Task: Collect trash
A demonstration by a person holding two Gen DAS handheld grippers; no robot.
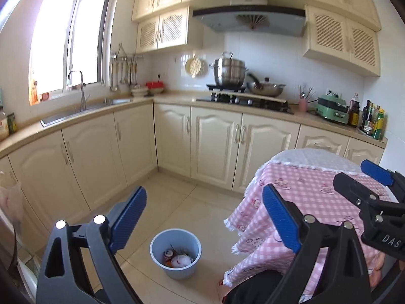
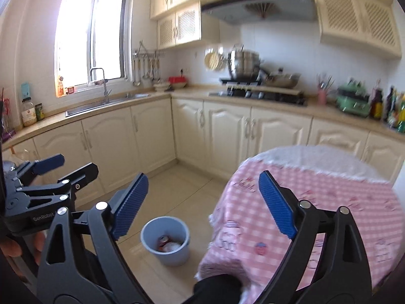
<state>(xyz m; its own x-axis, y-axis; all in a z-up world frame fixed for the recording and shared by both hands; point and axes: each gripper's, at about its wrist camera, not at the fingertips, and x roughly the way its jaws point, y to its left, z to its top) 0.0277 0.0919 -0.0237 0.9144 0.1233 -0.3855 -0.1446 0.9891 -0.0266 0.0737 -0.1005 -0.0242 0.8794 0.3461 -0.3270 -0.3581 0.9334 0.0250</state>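
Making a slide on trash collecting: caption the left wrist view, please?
Open left tongs above a blue bin already holding trash, beside the pink-clothed table.

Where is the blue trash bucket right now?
In both wrist views, the blue bucket stands on the floor, lower centre, just left of the pink-checked table.

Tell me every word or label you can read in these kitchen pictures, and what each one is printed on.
"DAS": white letters, cut off by the picture edge, on the right hand-held gripper, seen from the left camera.
"GenRobot": white letters, the end hidden, on the left hand-held gripper, seen from the right camera.
Range hood: a mark on its front strip, too small to read.
Bottles and jar: labels too small or blurred to read.
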